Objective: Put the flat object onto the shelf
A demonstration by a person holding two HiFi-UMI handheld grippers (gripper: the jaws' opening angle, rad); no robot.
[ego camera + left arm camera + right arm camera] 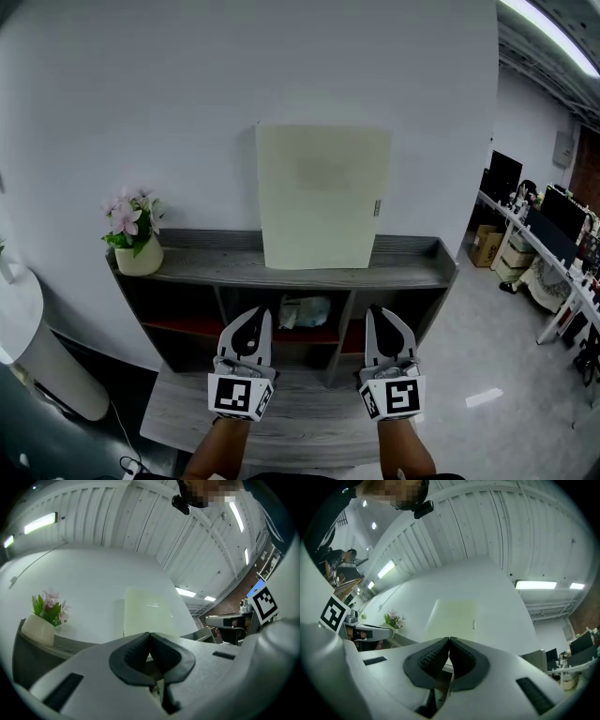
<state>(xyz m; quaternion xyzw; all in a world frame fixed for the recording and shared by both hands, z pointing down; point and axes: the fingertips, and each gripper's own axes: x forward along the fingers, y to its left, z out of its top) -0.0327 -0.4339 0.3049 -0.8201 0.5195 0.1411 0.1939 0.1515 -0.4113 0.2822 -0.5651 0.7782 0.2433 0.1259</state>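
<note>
A pale cream flat board (323, 195) stands upright on top of the grey shelf unit (412, 272), leaning against the white wall. It also shows in the left gripper view as the board (145, 613) and in the right gripper view as the board (452, 618). My left gripper (258, 314) and right gripper (378, 312) hang side by side in front of the shelf, below its top and apart from the board. Both are shut, pads together, with nothing between them.
A potted pink flower (134, 234) stands at the shelf top's left end. A crumpled bag (305, 311) lies in a middle compartment. A low grey bench (309, 422) sits in front. Desks with monitors (553, 225) line the right side; a white cylinder (37, 347) stands at left.
</note>
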